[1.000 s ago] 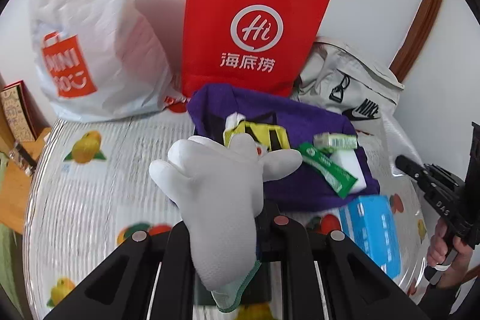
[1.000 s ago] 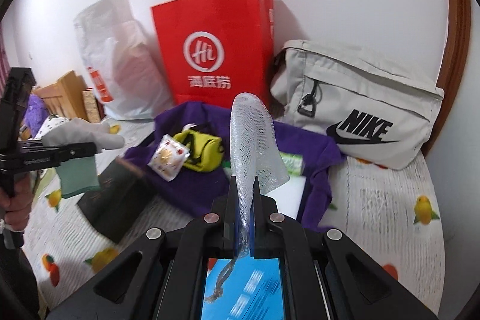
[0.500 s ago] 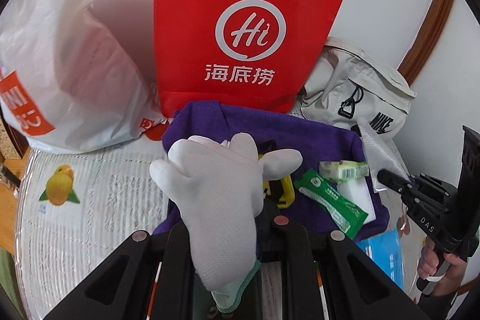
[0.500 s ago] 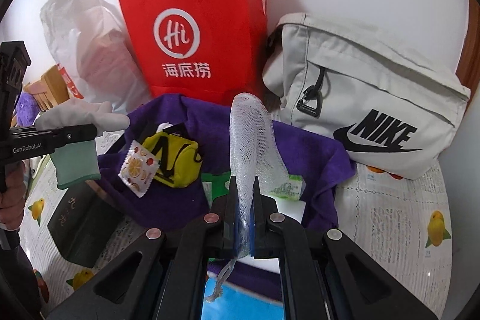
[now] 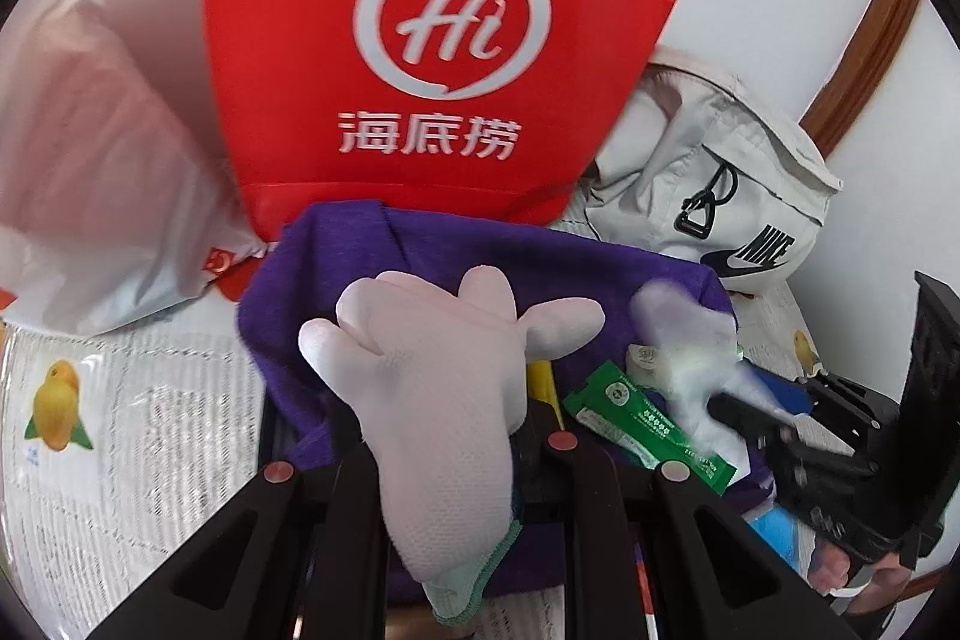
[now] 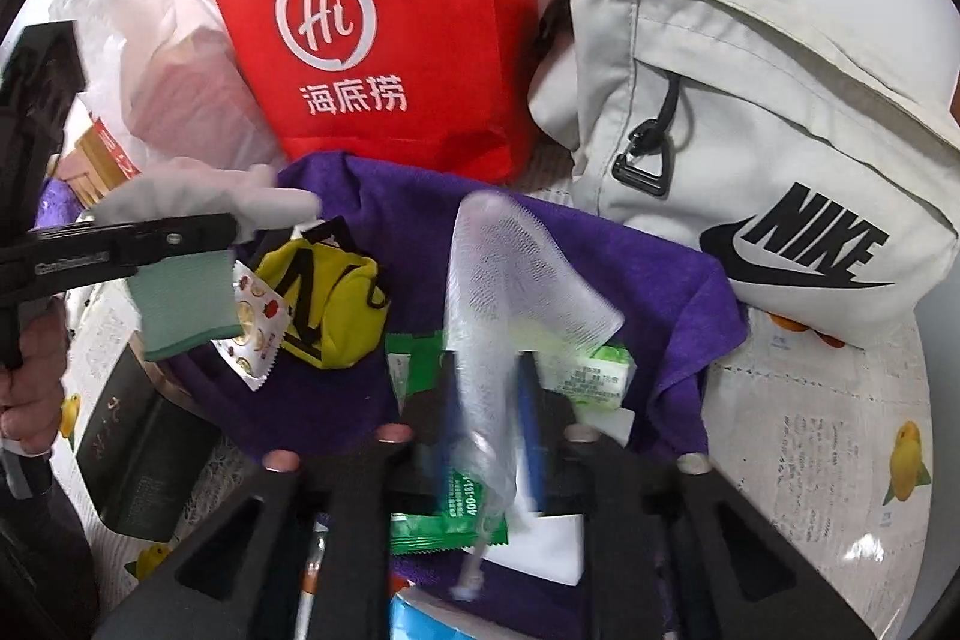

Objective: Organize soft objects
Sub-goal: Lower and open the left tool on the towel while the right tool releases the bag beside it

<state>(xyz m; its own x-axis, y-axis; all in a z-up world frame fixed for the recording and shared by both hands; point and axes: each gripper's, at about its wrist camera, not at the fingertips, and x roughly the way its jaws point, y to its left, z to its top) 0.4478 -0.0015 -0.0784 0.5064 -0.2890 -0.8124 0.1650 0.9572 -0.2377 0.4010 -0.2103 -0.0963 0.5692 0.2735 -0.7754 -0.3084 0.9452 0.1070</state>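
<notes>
Landmark: purple cloth (image 6: pixel 630 268), spread on the fruit-print table cover (image 5: pixel 150 418); all places below are given from it.
Left gripper (image 5: pixel 456 436): jaws clamped on the white glove (image 5: pixel 438 388); glove fingers point up and away, green cuff hangs down. Held above the near-left part of the cloth.
Right gripper (image 6: pixel 486 400): the white mesh sleeve (image 6: pixel 510 268) stands between the jaws, over the cloth's middle. The view is motion-blurred, so I cannot tell whether the jaws grip it or have parted.
On the cloth: yellow pouch (image 6: pixel 330 304), fruit-print sachet (image 6: pixel 258 328), green packets (image 6: pixel 444 514), small green-white pack (image 6: pixel 594 376).
Behind the cloth: red paper bag (image 6: pixel 384 28) upright, touching its far edge; grey Nike bag (image 6: pixel 768 148) at far right; white plastic bag (image 5: pixel 90 160) at far left.
Step in hand (judgement): both soft items are lifted and carried toward the far side of the cloth; neither is set down yet.
Next move (judgement): pick a destination, probably one of the bags behind the cloth or a free patch of it; lower each item, part the jaws, and check that the limp fabric drops free.
Risk: mesh may snag on the fingers.
</notes>
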